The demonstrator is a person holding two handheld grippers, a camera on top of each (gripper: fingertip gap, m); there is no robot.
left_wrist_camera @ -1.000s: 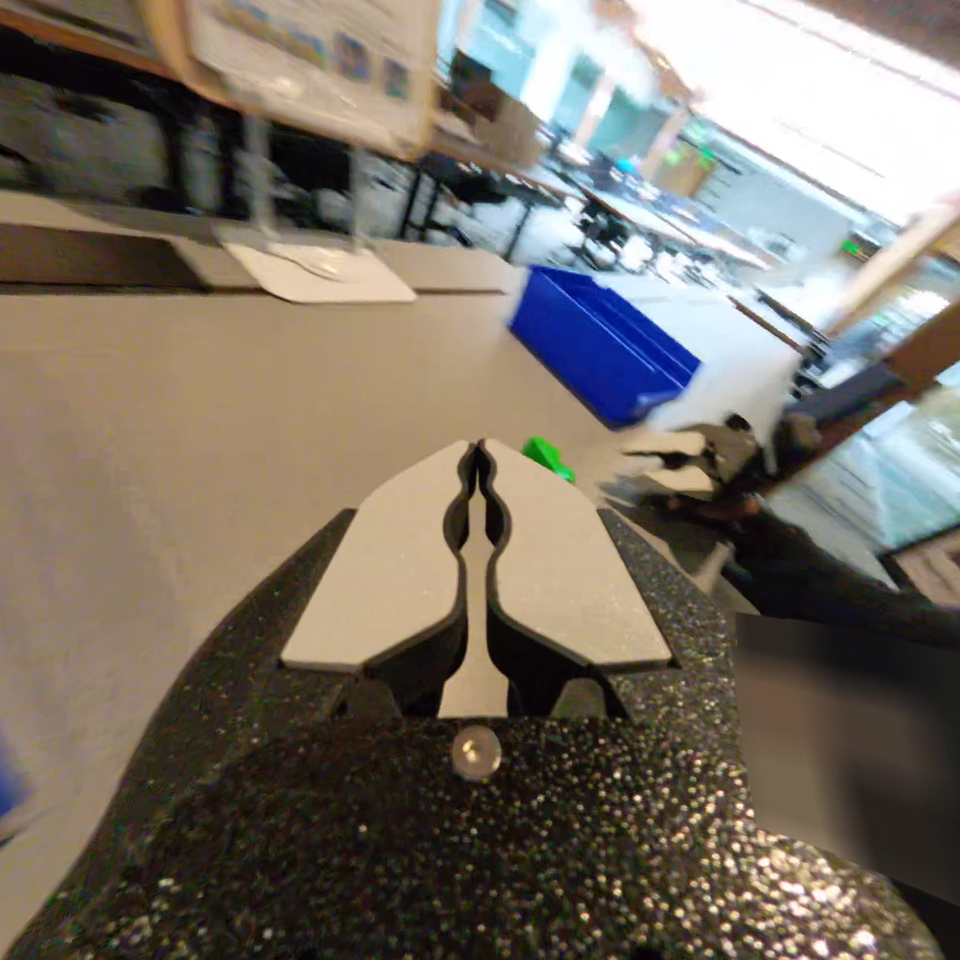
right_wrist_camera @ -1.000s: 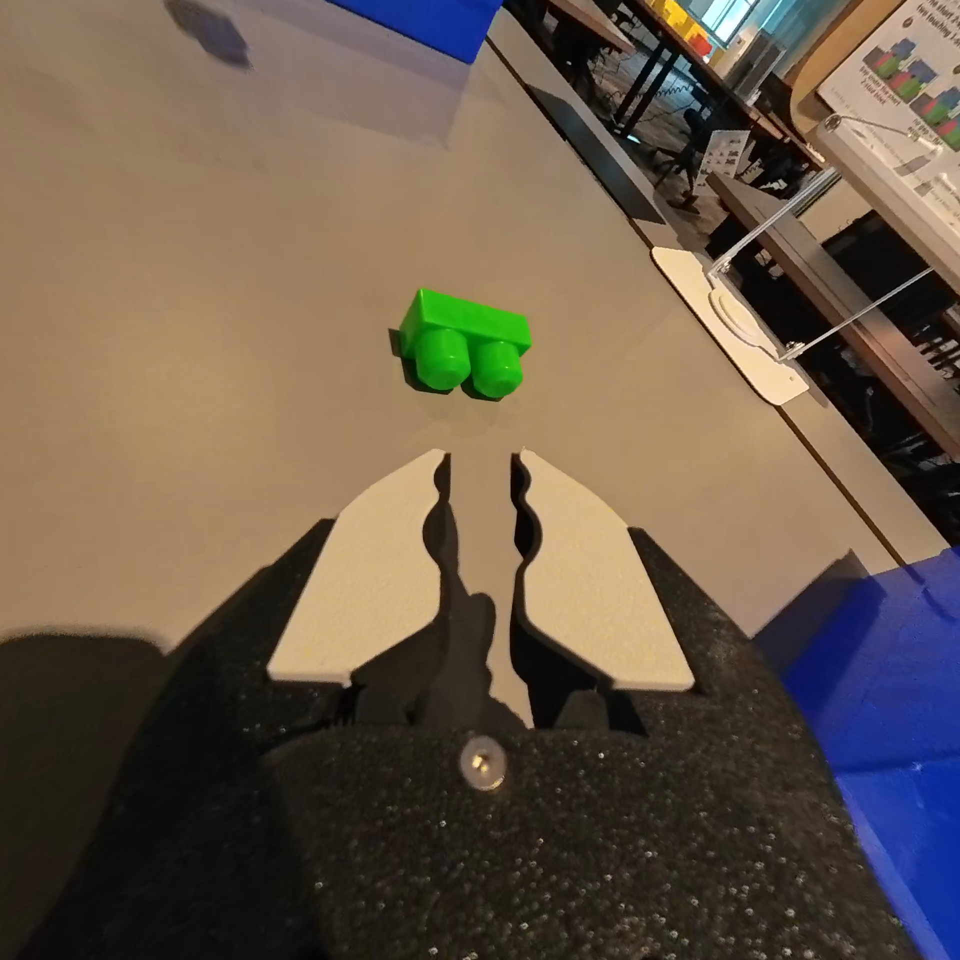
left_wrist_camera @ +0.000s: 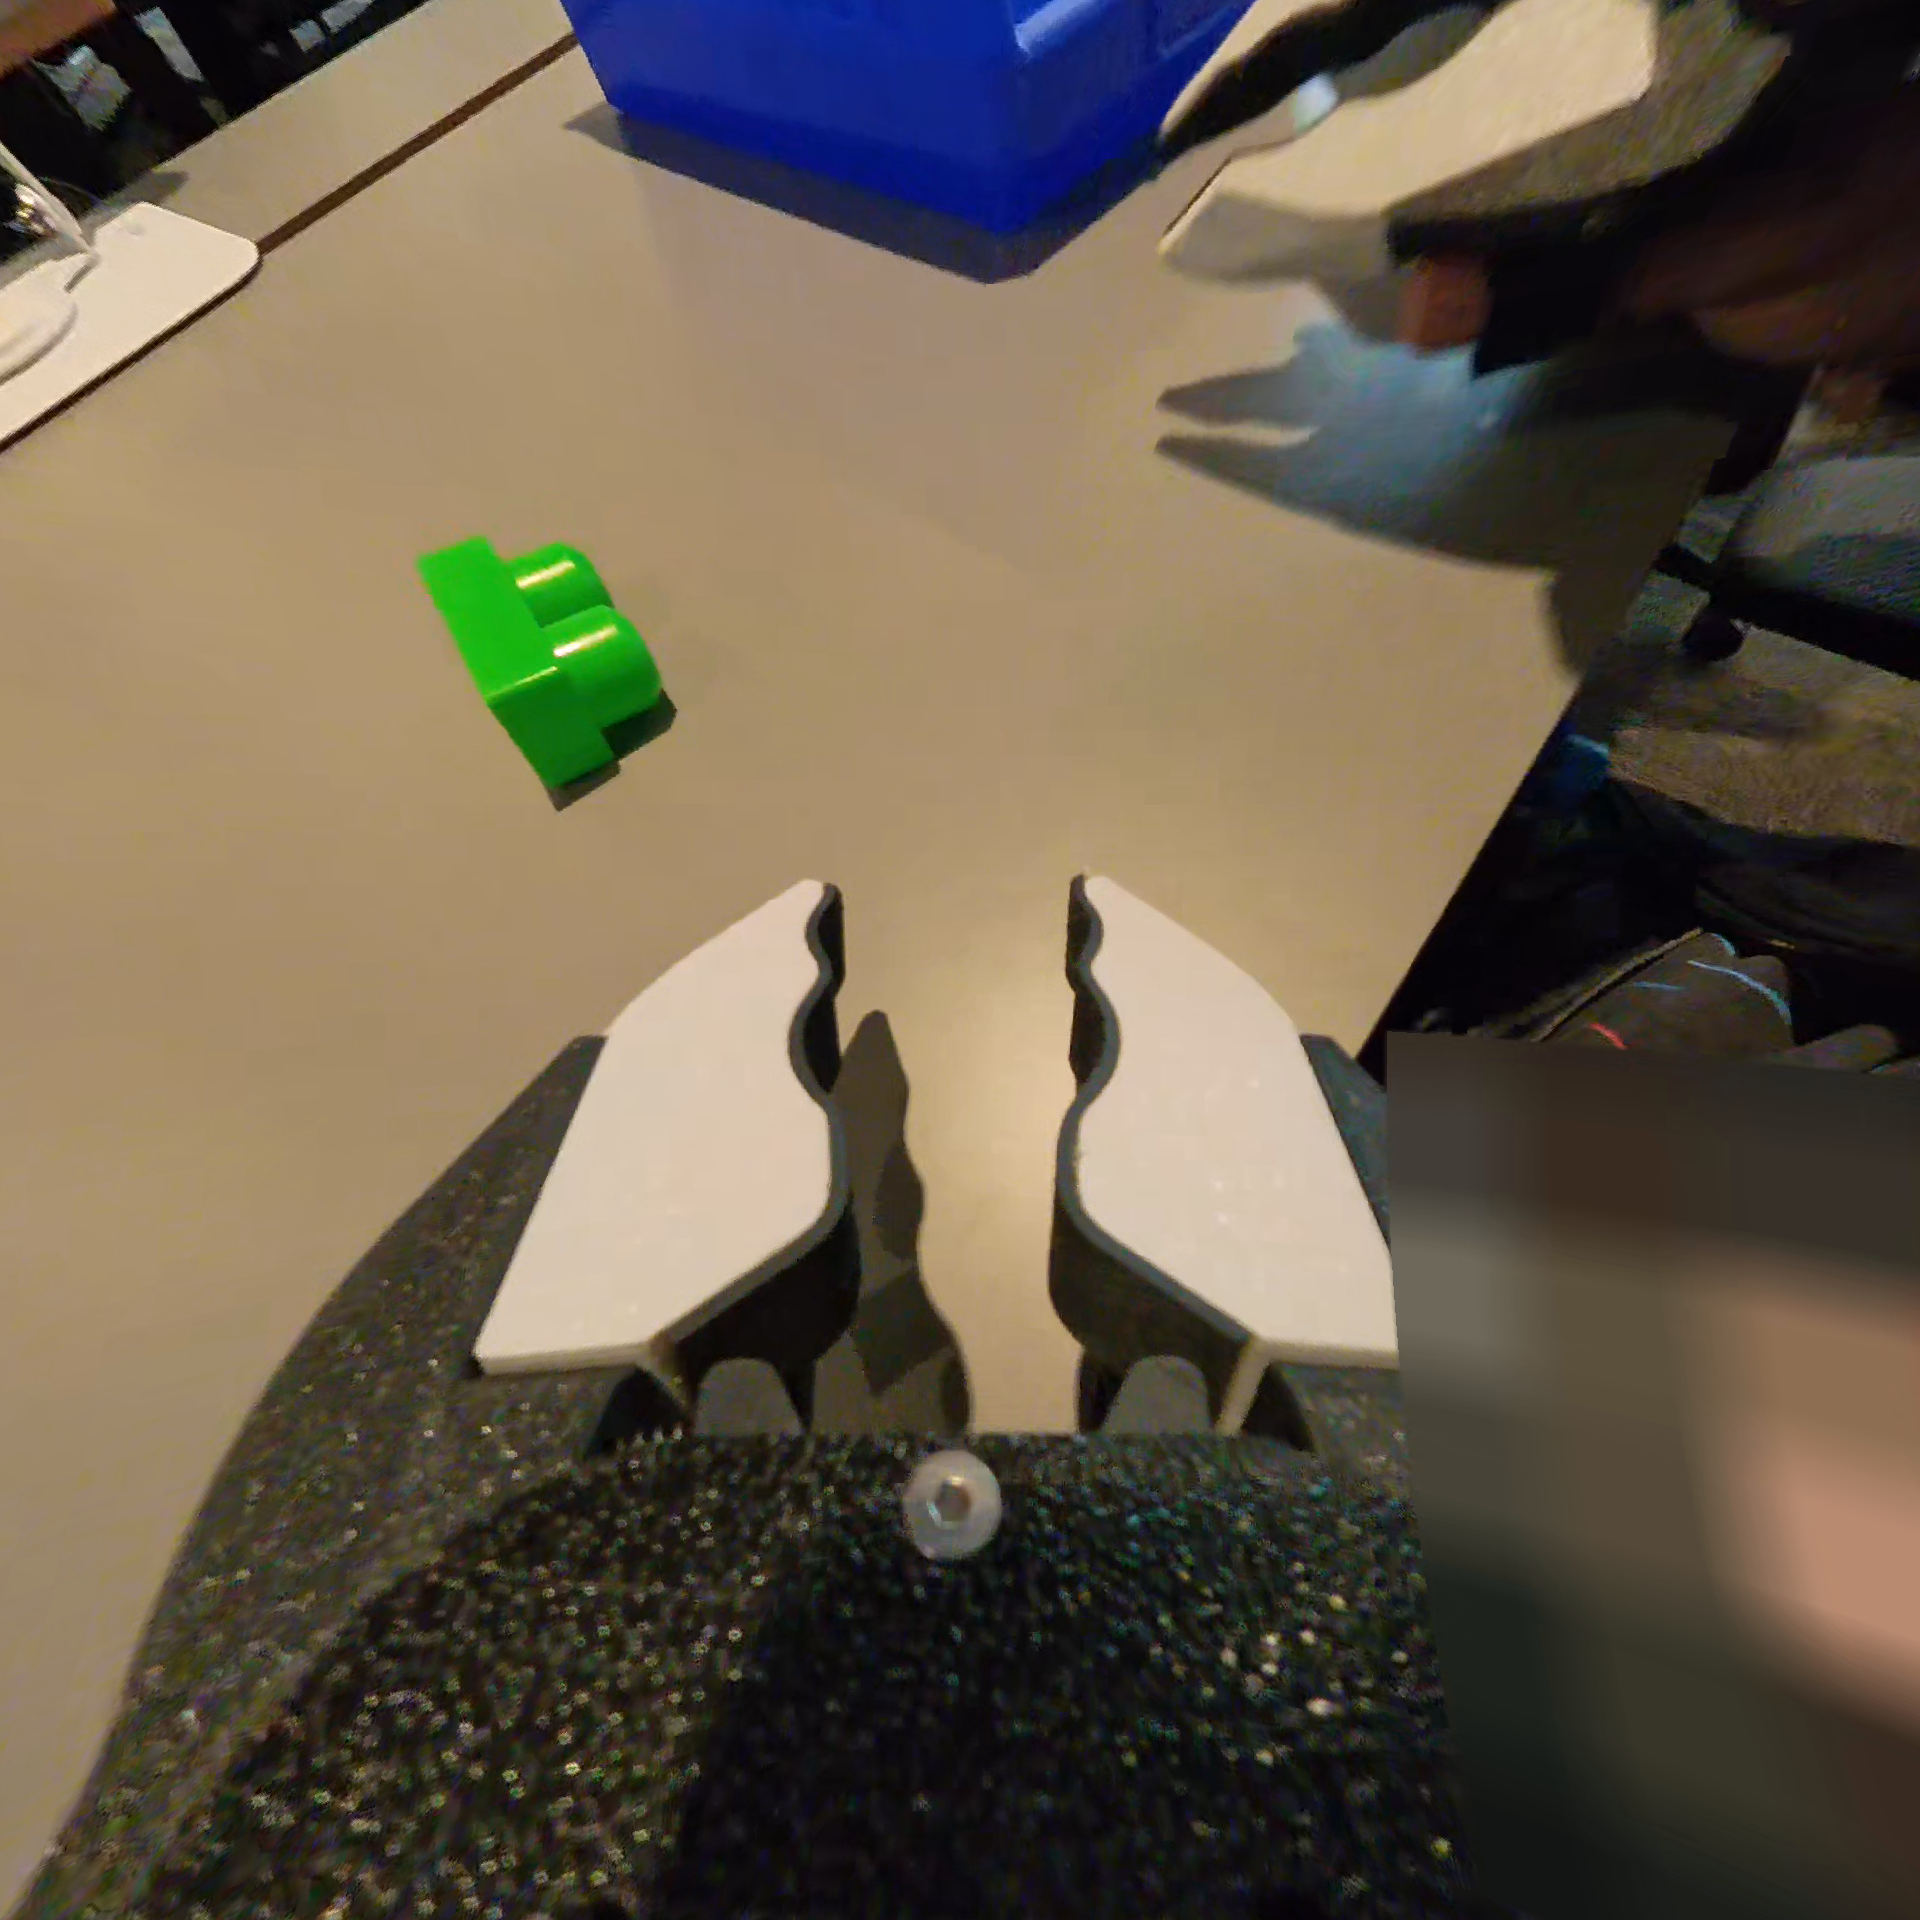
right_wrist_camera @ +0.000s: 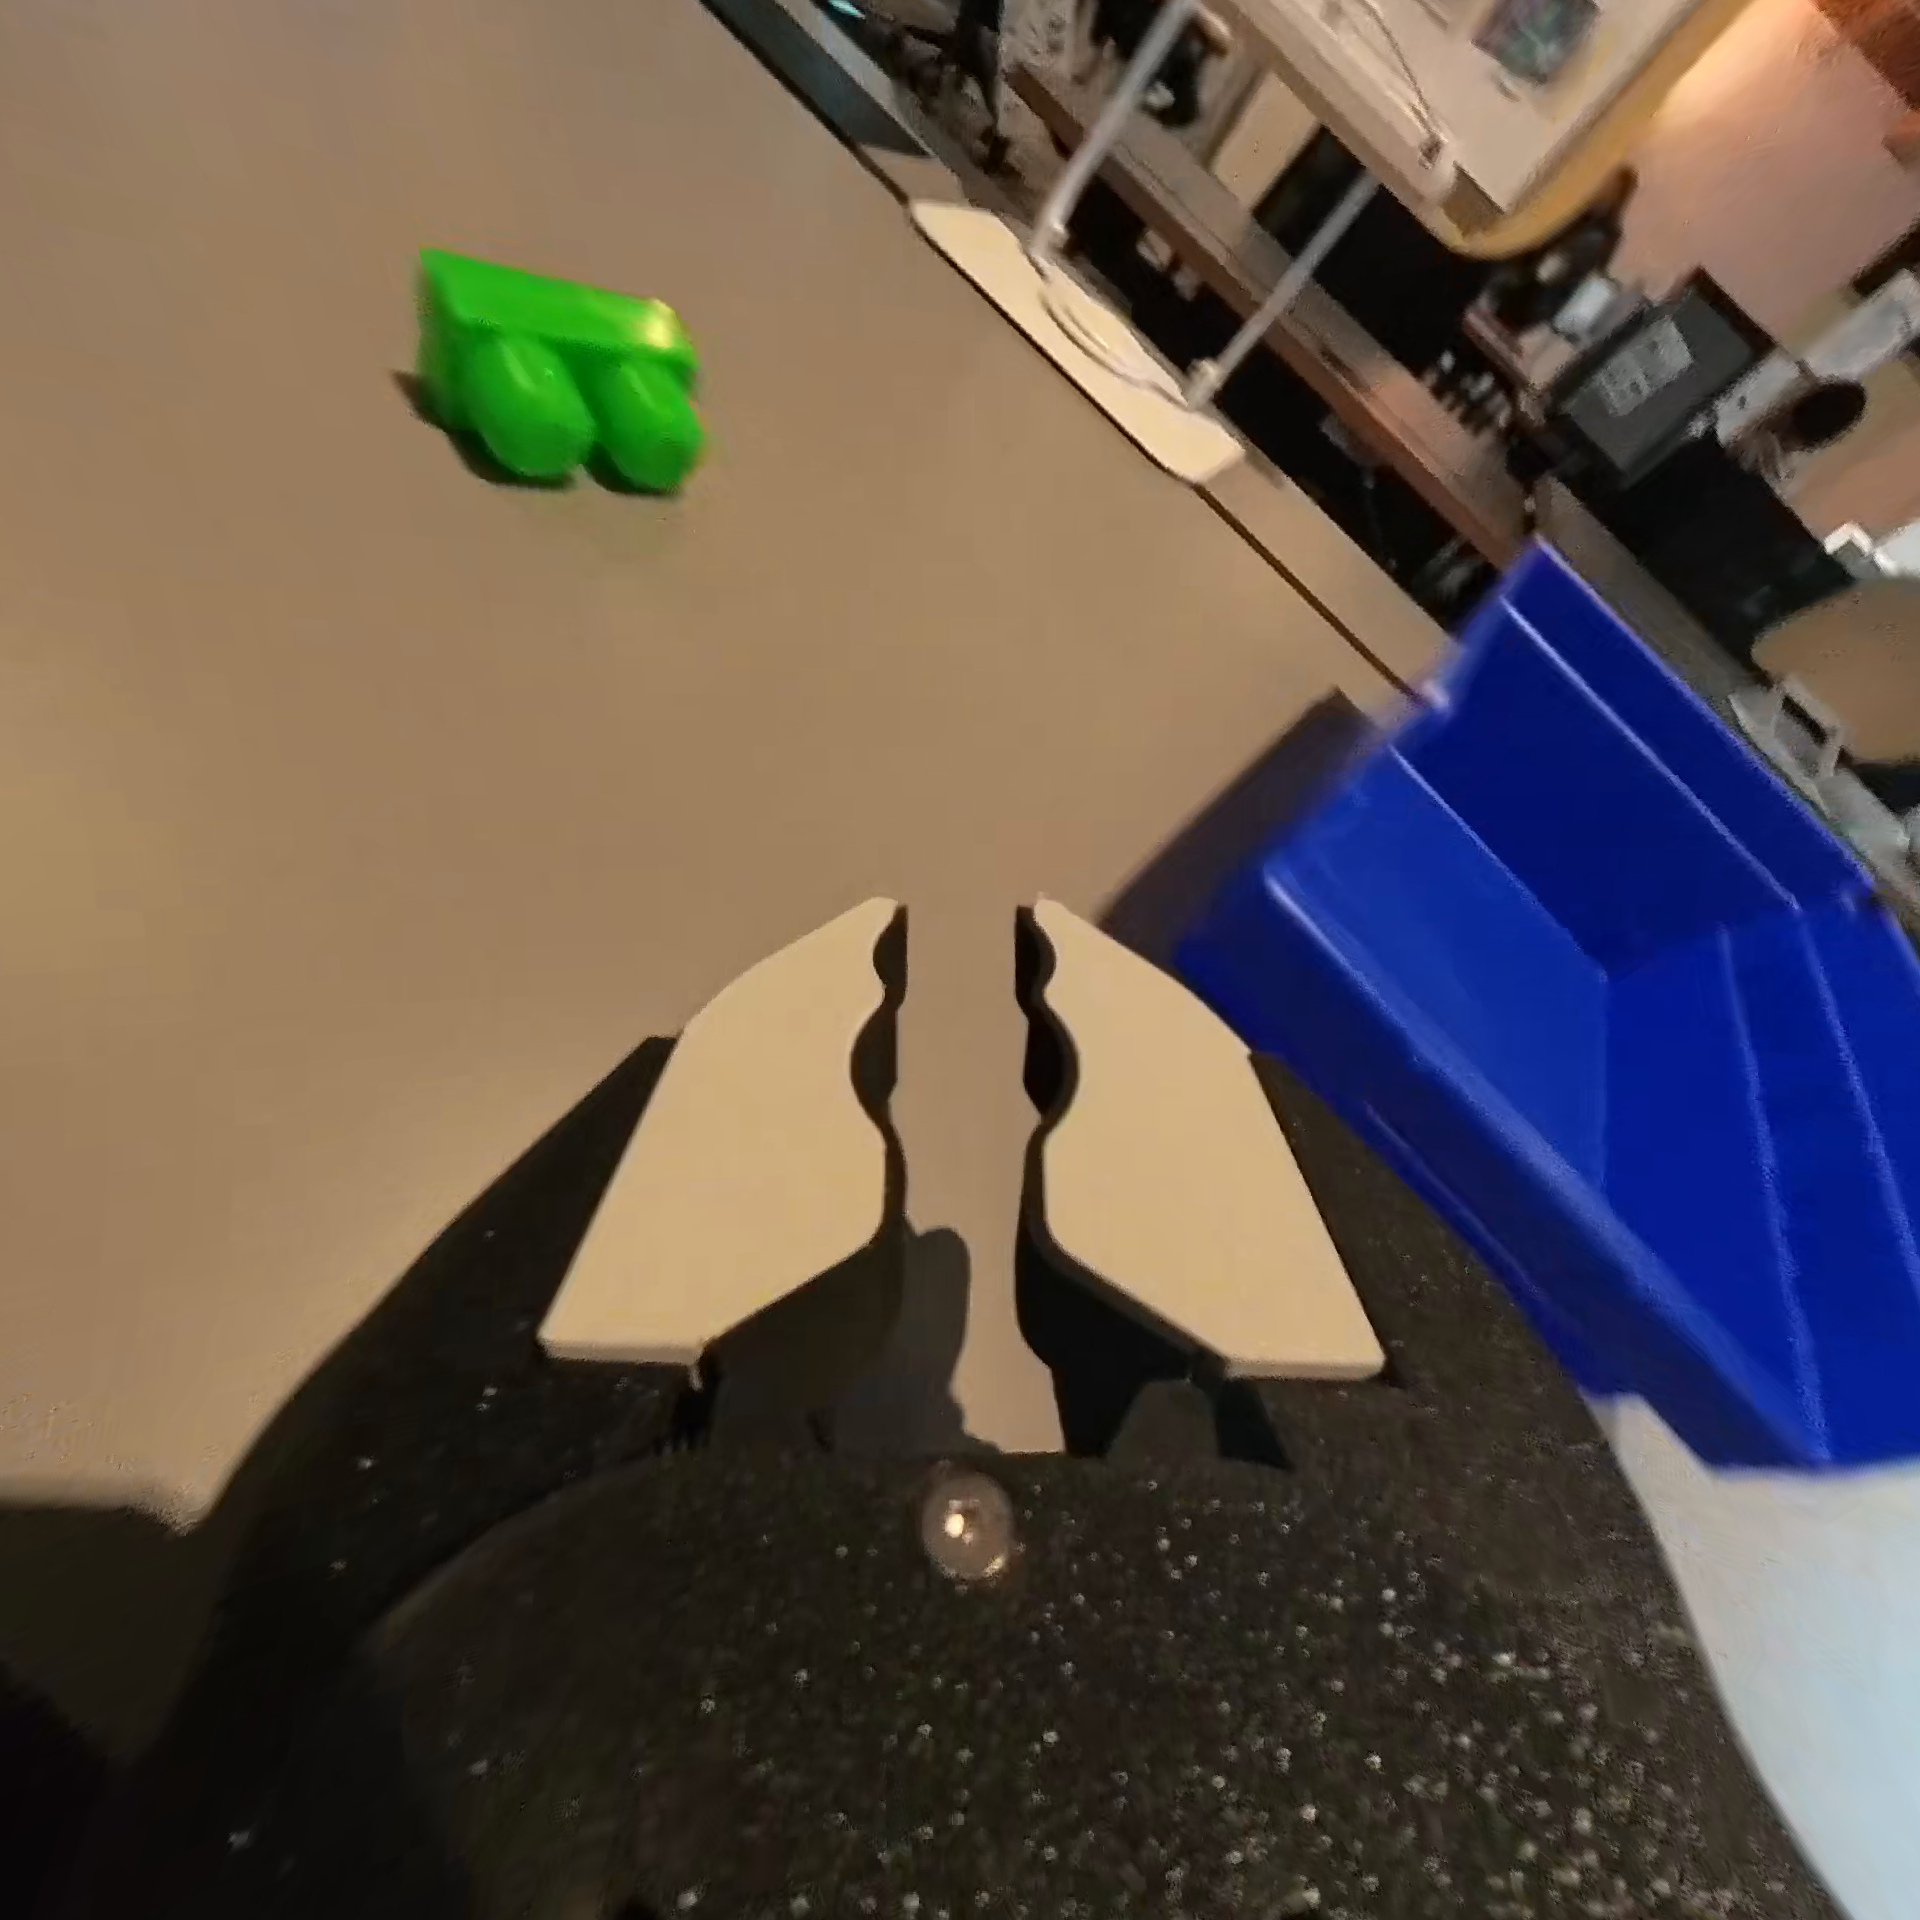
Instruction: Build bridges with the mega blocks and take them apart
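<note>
Lying on its side on a grey table [left_wrist_camera: 935, 540], alone, with both studs pointing sideways: a green mega block [left_wrist_camera: 540, 655]. Seen from the left wrist view ahead and to the left of the left gripper [left_wrist_camera: 954, 904], well apart from it; jaws open there, with bare table between the pale fingers [left_wrist_camera: 707, 1122] and nothing held. Farther off at upper right in the same view, blurred — the right gripper [left_wrist_camera: 1195, 177], hovering above the table near a blue bin [left_wrist_camera: 904, 104], casting a shadow on the surface below. From the right wrist view, the same green mega block [right_wrist_camera: 551, 374] ahead and to the left of the right gripper [right_wrist_camera: 961, 914], again well apart; jaws parted by a narrow gap, empty, over bare table [right_wrist_camera: 312, 779]. Just beside those fingertips on the right, the blue bin [right_wrist_camera: 1558, 987], open-topped and seen at a tilt, interior showing only blue walls. Near the far table edge, a white flat base [right_wrist_camera: 1091, 332] carrying thin metal rods, with dark desks and shelving behind, out of focus. At left in the left wrist view, the same white flat base [left_wrist_camera: 114, 301] at the table edge.
</note>
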